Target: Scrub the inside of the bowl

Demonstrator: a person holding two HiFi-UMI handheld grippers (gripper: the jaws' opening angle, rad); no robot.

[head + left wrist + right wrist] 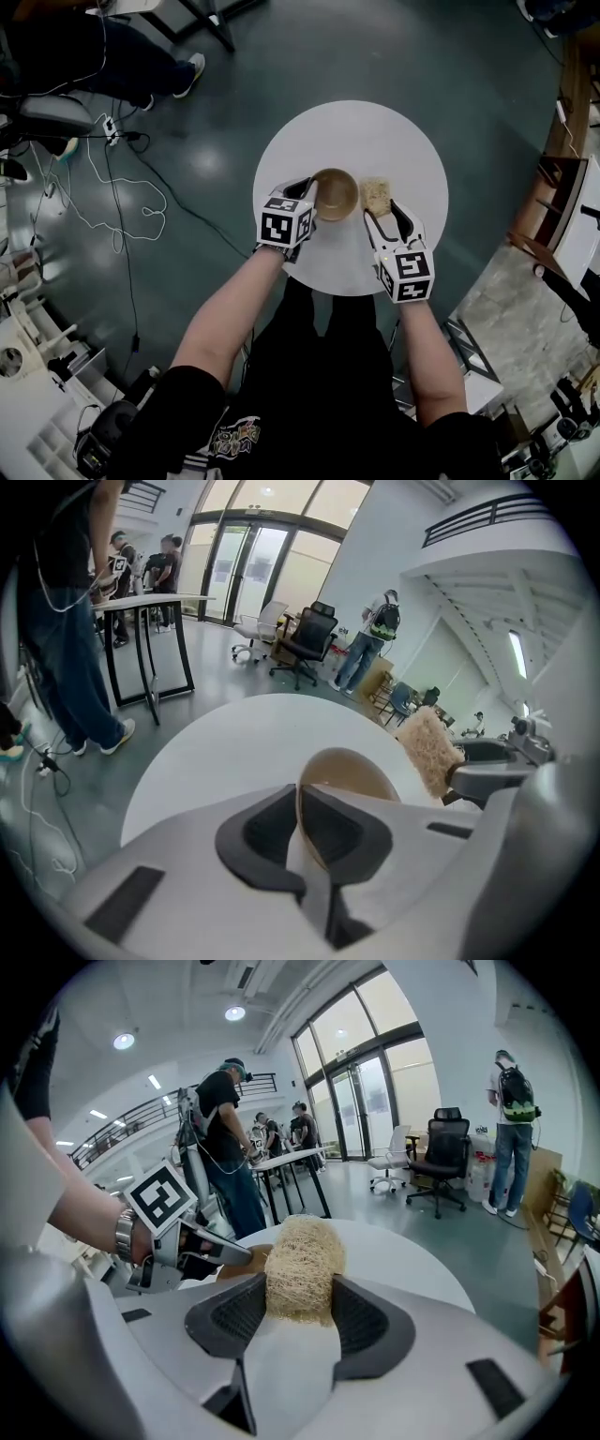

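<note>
One round white table [375,141] stands on the dark floor. Two grippers reach over it. The left gripper [310,194] is clamped on the left rim of the single tan bowl [336,194], which sits near the table's middle. The right gripper [386,217] pinches the one straw-coloured scrubber [376,195], just beside the bowl's right edge.

I find no readable words or numbers; the marker cubes [284,225] show only black-and-white squares, the shirt print [234,436] is illegible
</note>
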